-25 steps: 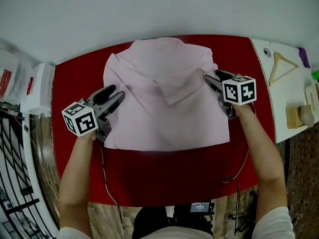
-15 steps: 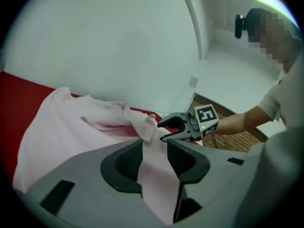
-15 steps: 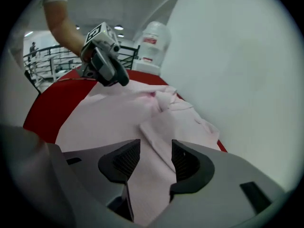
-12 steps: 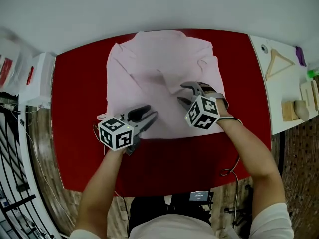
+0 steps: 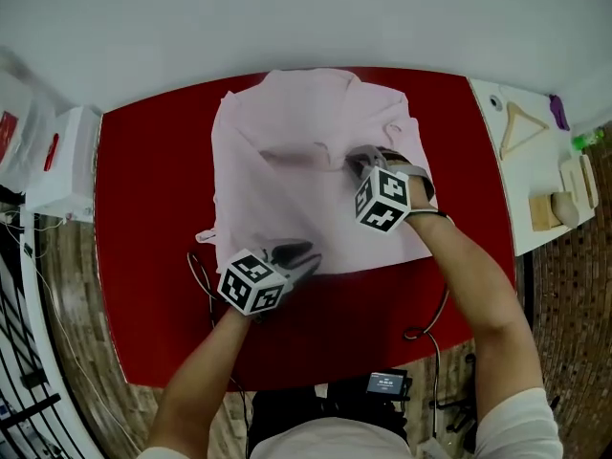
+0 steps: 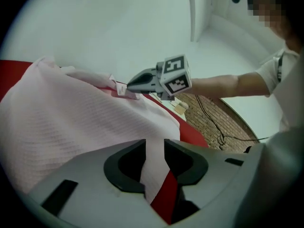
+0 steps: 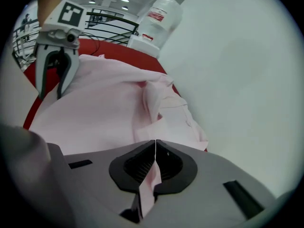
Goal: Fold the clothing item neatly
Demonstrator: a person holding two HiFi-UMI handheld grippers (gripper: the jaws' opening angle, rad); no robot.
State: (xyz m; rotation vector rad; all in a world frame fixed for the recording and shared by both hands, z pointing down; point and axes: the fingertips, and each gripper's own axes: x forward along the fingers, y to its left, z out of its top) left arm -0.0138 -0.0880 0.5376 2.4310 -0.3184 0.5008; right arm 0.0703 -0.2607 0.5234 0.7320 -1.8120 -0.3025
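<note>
A pale pink shirt [image 5: 287,199] lies spread on the red table [image 5: 153,189]. My left gripper [image 5: 304,256] is at the shirt's near hem. In the left gripper view its jaws [image 6: 154,148] stand apart with the hem edge between them. They have just been closing. My right gripper [image 5: 356,159] is over the shirt's middle right and is shut on a pinch of the pink cloth [image 7: 153,175]. Each gripper shows in the other's view: the right gripper [image 6: 130,85] on a fold, the left gripper [image 7: 50,95] at the hem.
A white side table [image 5: 507,170] at the right carries a wooden hanger [image 5: 521,122] and wooden blocks [image 5: 550,208]. A white container [image 5: 57,161] stands left of the red table. Cables [image 5: 203,280] hang off the near edge. A white wall runs behind.
Both grippers came in from the shirt's sides. The left moved right to the near hem and its jaws narrowed. The right moved onto the shirt's middle and shut on the cloth.
</note>
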